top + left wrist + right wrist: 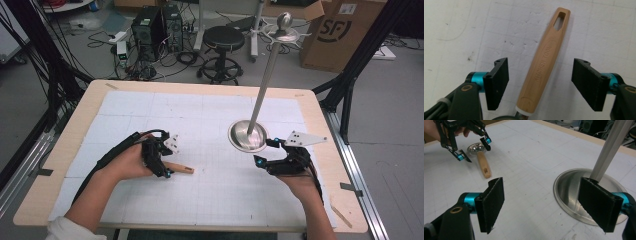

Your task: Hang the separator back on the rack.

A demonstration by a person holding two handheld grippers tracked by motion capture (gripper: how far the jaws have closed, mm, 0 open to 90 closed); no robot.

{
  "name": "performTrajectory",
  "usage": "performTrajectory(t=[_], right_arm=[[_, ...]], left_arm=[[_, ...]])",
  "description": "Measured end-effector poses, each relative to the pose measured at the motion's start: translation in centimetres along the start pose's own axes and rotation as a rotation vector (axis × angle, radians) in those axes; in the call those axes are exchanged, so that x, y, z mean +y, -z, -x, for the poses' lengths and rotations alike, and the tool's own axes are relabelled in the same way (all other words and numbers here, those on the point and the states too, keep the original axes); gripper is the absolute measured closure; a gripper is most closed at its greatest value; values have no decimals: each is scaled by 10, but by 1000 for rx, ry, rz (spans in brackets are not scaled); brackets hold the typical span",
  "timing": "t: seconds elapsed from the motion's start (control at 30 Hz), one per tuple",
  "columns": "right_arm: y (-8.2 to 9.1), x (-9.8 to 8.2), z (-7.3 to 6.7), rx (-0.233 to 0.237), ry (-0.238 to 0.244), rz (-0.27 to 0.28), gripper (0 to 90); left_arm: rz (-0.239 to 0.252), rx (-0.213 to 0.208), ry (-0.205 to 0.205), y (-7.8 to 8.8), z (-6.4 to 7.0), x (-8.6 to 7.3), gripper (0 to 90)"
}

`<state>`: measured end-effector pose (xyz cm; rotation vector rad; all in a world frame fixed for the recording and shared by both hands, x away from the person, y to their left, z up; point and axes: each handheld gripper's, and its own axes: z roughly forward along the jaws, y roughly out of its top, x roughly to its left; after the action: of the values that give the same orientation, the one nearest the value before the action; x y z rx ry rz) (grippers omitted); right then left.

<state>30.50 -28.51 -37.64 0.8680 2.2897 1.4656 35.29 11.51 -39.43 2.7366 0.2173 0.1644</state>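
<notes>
the light, stiff ladle with a smooth tan wooden handle (544,67) and steel bowl lies flat on the counter (210,200) between the released left hand-held gripper (541,83) jaws, unpinched; grip mid-handle.

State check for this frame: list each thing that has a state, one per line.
Left gripper: open, jaws either side of the handle, not touching it.
Wooden-handled spoon: lying flat on the table, not gripped.
Right gripper: open, nothing between its jaws.
Metal stand: upright on its round base.
</notes>
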Motion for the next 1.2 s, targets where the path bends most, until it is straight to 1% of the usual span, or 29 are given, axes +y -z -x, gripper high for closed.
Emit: performTrajectory(t=[0.1, 0.2, 0.23, 0.3, 0.37, 0.43, 0.5, 0.53, 0.67, 0.7, 0.9, 0.93, 1.07, 1.2], right_arm=[[-1, -1, 0, 2, 1, -6, 205], [-1, -1, 0, 2, 0, -6, 205], [-1, -1, 0, 2, 0, -6, 205], [0, -1, 0, 1, -3, -7, 205], [-1, -1, 0, 0, -3, -8, 205], [-2, -1, 0, 1, 0, -11, 205], [-2, -1, 0, 2, -2, -13, 206], [-2, -1, 1, 1, -1, -13, 206], [-2, -2, 1, -1, -2, -12, 206], [-2, -1, 1, -1, -6, -13, 206], [-2, -2, 1, -1, -1, -14, 207], [-2, -2, 1, -2, -1, -14, 207], [-2, -2, 1, 3, -7, -13, 206], [-2, -2, 1, 2, -4, -12, 206]], left_arm=[[-12, -4, -5, -3, -1, 3, 343], [-25, -23, 0, -6, -2, 5, 388], [-25, -23, 0, -6, -2, 5, 403], [-42, -33, -4, -8, -4, 4, 444], [-46, -35, -4, -10, -4, 4, 448], [-75, -26, -2, -13, -6, 3, 478], [-83, -24, 1, -15, -6, 3, 493], [-96, -28, -2, -19, -8, 3, 498], [-91, -54, 12, -18, -9, 3, 544], [-90, -62, 17, -18, -9, 2, 569], [-89, -64, 17, -18, -10, 2, 581], [-86, -63, 22, -18, -9, 3, 587], [-86, -58, 19, -18, -9, 4, 650], [-78, -68, 30, -18, -10, 3, 652]])
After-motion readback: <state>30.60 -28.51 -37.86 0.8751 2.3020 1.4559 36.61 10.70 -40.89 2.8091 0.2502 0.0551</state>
